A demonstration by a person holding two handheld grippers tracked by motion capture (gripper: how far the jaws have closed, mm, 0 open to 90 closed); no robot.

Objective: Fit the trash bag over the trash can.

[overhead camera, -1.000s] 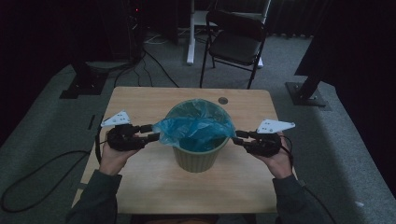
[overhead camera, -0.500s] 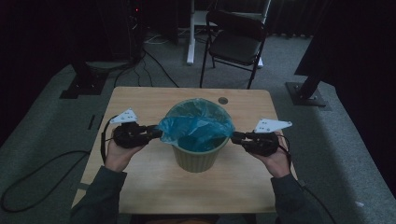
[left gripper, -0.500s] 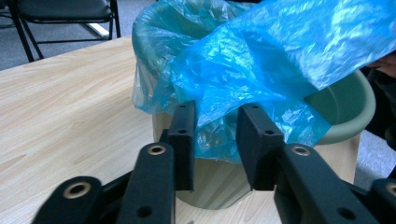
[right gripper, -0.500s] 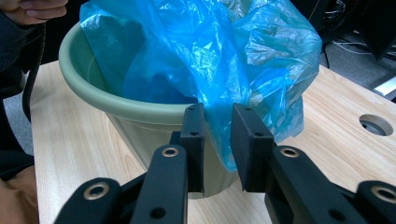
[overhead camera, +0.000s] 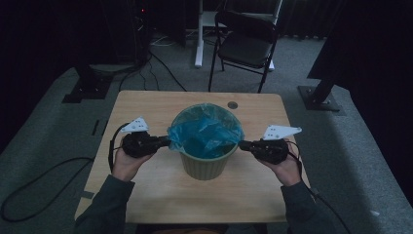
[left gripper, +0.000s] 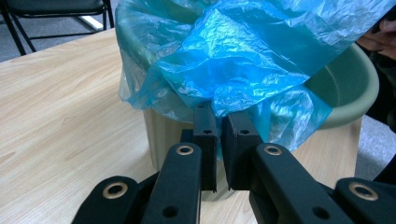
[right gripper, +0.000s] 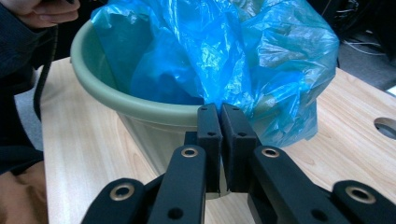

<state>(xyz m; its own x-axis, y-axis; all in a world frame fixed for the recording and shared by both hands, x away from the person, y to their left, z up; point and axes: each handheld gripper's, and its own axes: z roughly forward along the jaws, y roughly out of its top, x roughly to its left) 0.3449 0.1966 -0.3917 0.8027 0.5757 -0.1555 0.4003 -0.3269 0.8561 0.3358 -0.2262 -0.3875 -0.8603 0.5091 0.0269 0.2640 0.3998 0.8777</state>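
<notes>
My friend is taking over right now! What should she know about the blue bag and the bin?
Left tool: jaws have just closed, pinching the crinkly blue plastic bag at the rim on its side.
Right tool: jaws have just closed too, pinching the bag's edge on the opposite side.
The round pale-green plastic bin stands upright mid-way across the light wooden table, the bag lining it with its edge draped over the rim.
Done: both sides gripped.
Left: probably lifting the bag out or spreading it over the rim; I can't tell which.

Left gripper [overhead camera: 164, 143] and right gripper [overhead camera: 243, 145] face inward (level), jaws just closed.
</notes>
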